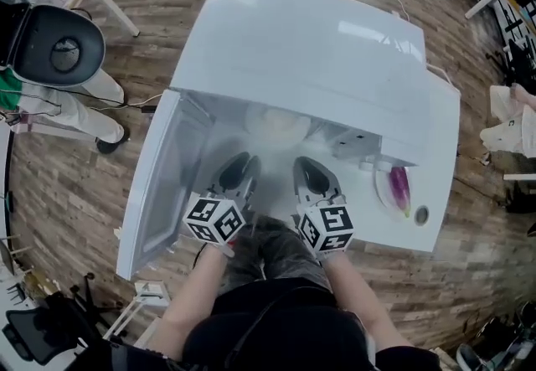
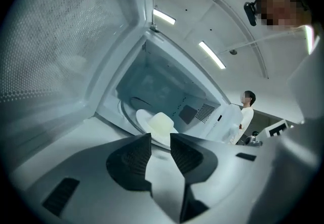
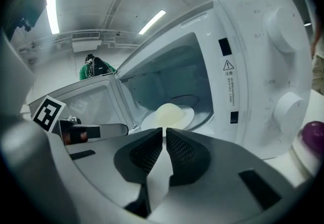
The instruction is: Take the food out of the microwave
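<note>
The white microwave [image 1: 301, 51] stands on a white table with its door [image 1: 159, 185] swung open to the left. Inside, a pale round piece of food [image 1: 275, 122] [image 2: 161, 124] [image 3: 169, 114] lies on a white plate [image 2: 143, 117] [image 3: 188, 114] on the turntable. Both grippers hover side by side just in front of the opening, short of the plate. My left gripper [image 1: 239, 164] [image 2: 160, 135] is slightly open, with a narrow empty gap between its tips. The jaws of my right gripper [image 1: 308, 168] [image 3: 164, 130] are shut on nothing.
A purple eggplant [image 1: 400, 187] [image 3: 314, 134] lies on a small plate [image 1: 383, 189] on the table [image 1: 435, 193], right of the microwave. The control panel with two knobs [image 3: 283, 31] flanks the opening. A black chair [image 1: 54, 47] and a person stand at far left.
</note>
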`<control>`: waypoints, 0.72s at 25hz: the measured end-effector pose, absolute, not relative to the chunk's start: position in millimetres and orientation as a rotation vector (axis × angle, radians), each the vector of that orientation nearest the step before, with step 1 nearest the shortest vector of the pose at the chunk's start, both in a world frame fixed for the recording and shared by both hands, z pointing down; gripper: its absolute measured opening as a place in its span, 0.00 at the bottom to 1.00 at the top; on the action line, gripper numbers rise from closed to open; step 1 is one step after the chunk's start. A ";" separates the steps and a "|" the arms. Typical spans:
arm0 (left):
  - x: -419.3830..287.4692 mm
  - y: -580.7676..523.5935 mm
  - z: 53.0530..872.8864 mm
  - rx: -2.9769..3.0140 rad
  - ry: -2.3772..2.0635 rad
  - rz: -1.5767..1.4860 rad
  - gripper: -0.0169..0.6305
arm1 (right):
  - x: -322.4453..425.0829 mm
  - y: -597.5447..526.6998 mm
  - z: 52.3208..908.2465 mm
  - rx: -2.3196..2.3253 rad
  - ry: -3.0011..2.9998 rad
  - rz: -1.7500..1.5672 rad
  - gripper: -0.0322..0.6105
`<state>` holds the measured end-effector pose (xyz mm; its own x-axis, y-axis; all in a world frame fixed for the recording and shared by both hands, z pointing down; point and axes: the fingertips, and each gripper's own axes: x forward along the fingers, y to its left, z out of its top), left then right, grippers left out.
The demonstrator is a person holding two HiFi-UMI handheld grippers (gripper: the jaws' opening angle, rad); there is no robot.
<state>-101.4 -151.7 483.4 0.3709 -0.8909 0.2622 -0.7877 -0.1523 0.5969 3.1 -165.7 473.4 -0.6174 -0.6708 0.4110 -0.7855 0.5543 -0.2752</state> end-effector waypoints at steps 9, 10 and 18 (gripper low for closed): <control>-99.8 -176.6 503.6 1.776 -1.278 -0.324 0.19 | 5.1 -185.4 486.5 1.294 -2.462 0.746 0.12; -101.1 -180.2 504.6 1.756 -1.270 -0.335 0.19 | 5.2 -186.5 487.9 1.301 -2.455 0.759 0.14; -107.8 -196.1 513.2 1.596 -1.185 -0.421 0.19 | 4.4 -201.7 494.3 1.382 -2.416 0.844 0.19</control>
